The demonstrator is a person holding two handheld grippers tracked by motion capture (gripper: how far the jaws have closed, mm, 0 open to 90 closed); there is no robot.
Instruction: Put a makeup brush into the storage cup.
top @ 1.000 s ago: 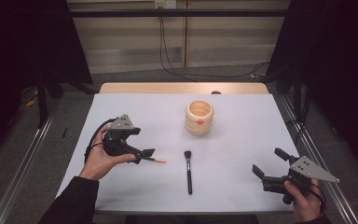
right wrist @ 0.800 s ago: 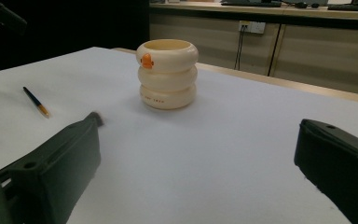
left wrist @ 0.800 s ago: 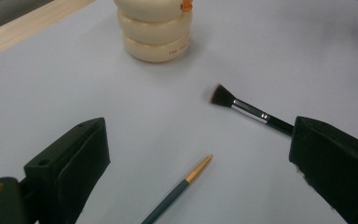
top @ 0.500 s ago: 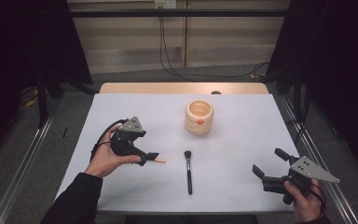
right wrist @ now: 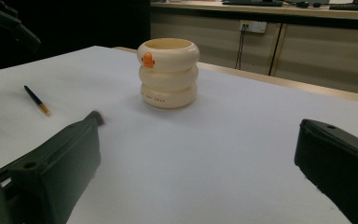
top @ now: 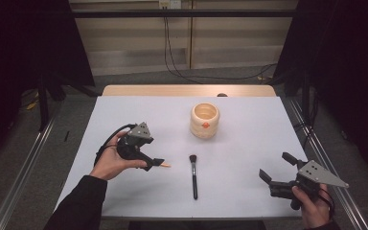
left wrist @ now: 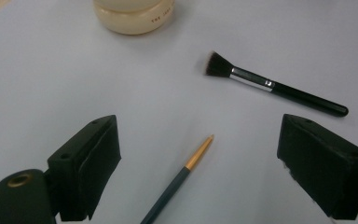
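White covering spreads over the whole table (top: pixel 124 115), with a strip of pale wood showing along the far edge; at the left, the left gripper (top: pixel 154 163) is held in a hand (top: pixel 109 163) a little in from the left edge, its jaws spread wide and gripping nothing; in the left gripper view the slim dark pencil-like stick with a gold-orange tip (left wrist: pixel 179 182) lies flat on the sheet between those parted jaws, touching neither, its tip pointing towards the far side of that view; bare sheet lies all round the stick, and a wide open stretch runs from it back to the far edge; just right of the stick, near the middle of the table, lies the black-handled make-up brush with a silver ferrule and dark bristles (top: pixel 193 173), its bristles towards the far side and its handle towards the near edge, apart from the stick; beyond the brush stands the cream-coloured ribbed round holder with an orange mark (top: pixel 204 120), upright, well clear of both; open sheet separates brush and holder from the right side; near the near right corner the right gripper (top: pixel 279 171) is held by a hand (top: pixel 314 203), jaws parted and empty, close to the right edge.
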